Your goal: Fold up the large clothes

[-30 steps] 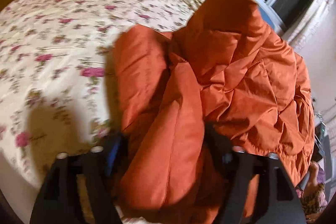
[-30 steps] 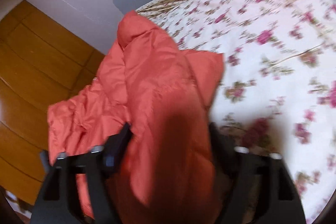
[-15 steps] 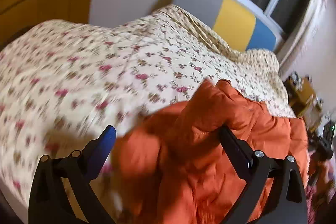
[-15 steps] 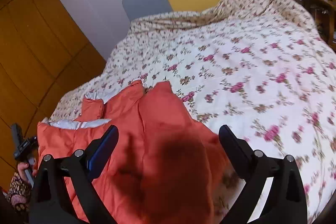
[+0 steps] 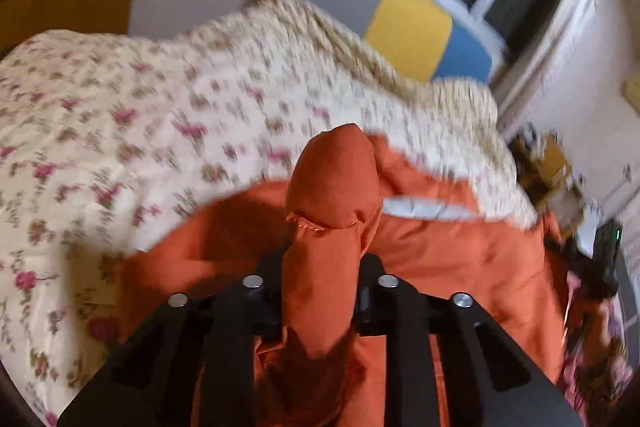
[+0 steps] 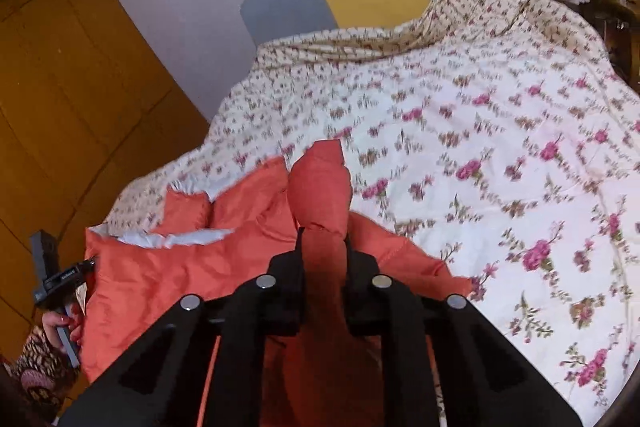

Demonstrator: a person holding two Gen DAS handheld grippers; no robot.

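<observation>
Where both jaws stood wide a moment ago, left gripper [image 5: 322,263] and right gripper [image 6: 323,259] now clench folds of orange jacket [image 6: 168,279], lying on floral bedspread [image 6: 500,147]; lift may begin.

The orange puffer jacket [image 5: 460,259] is quilted cloth with a slight sheen, pale lining [image 6: 176,238] showing. Floral bedspread [image 6: 500,163] looks like soft matt cotton (bit blurry). Gripper fingers [image 6: 286,291] are matt black plastic with shiny metal pins, wardrobe [image 6: 80,99] smooth wood
</observation>
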